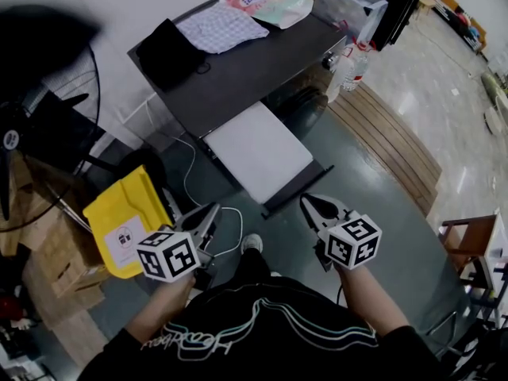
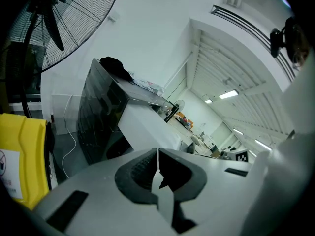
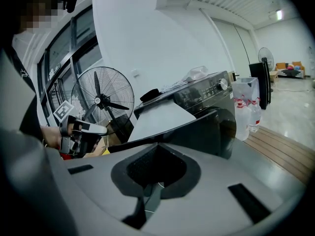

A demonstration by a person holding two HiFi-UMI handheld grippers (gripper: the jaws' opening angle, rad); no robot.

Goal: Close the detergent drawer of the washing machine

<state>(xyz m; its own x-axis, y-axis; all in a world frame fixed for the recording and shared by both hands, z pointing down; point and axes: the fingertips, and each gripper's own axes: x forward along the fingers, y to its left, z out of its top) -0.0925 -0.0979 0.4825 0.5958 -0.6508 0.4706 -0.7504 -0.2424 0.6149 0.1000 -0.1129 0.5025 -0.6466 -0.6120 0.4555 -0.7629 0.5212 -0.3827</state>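
Observation:
The black washing machine (image 1: pixel 238 70) stands ahead of me, and its white detergent drawer (image 1: pixel 258 151) sticks far out of the front toward me. The same white drawer (image 2: pixel 147 127) shows in the left gripper view, and again as the drawer (image 3: pixel 160 117) in the right gripper view. My left gripper (image 1: pixel 208 213) hangs near the drawer's left front corner, shut and empty. To the right of the drawer's front edge is my right gripper (image 1: pixel 308 205), also shut with nothing in it. Neither touches the drawer. In their own views the left gripper (image 2: pixel 156 154) and right gripper (image 3: pixel 157 146) both have their jaws pressed together.
A yellow bag (image 1: pixel 127 217), cardboard boxes (image 1: pixel 55 260) and a standing fan (image 1: pixel 32 117) crowd the left. Folded clothes (image 1: pixel 221 26) lie on the machine top. Water bottles (image 1: pixel 353 66) and wooden planks (image 1: pixel 389 137) are at the right; a white cable (image 1: pixel 190 177) runs over the floor.

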